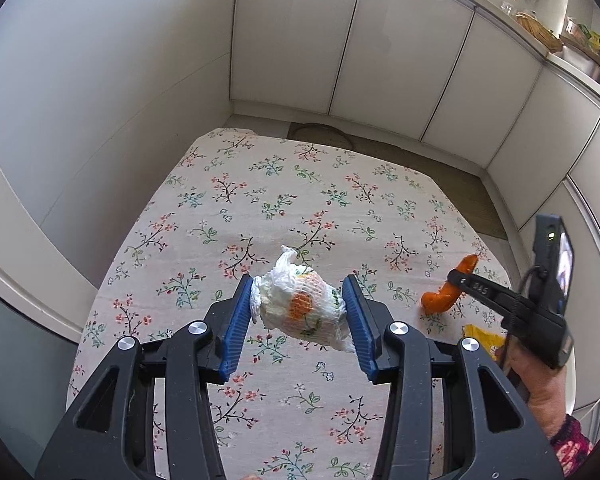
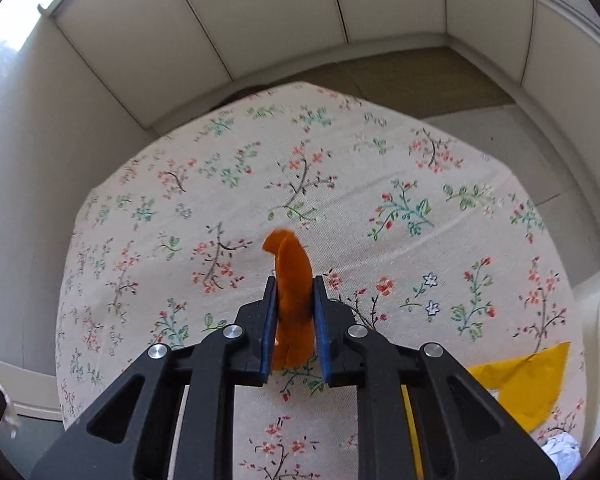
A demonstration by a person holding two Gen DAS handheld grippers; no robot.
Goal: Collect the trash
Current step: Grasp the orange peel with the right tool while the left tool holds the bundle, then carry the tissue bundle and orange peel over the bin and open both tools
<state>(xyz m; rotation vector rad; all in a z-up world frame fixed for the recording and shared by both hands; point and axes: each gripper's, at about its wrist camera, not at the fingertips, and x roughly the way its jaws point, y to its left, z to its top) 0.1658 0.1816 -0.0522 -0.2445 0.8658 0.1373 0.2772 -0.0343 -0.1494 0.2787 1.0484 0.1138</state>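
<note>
My left gripper [image 1: 300,300] is shut on a crumpled white paper napkin [image 1: 300,308] with an orange flower print, held above the floral tablecloth [image 1: 284,196]. My right gripper [image 2: 294,292] is shut on an orange peel strip [image 2: 294,280], which sticks up past the fingertips above the cloth [image 2: 380,168]. In the left wrist view the right gripper [image 1: 458,280] shows at the right with the orange peel [image 1: 444,296] in it.
A yellow wrapper [image 2: 528,384] lies on the table at the right, also visible in the left wrist view [image 1: 484,338]. A crumpled white paper [image 2: 560,450] sits at the lower right edge. White cabinet doors [image 1: 380,48] surround the table; brown floor mat [image 2: 412,80] beyond.
</note>
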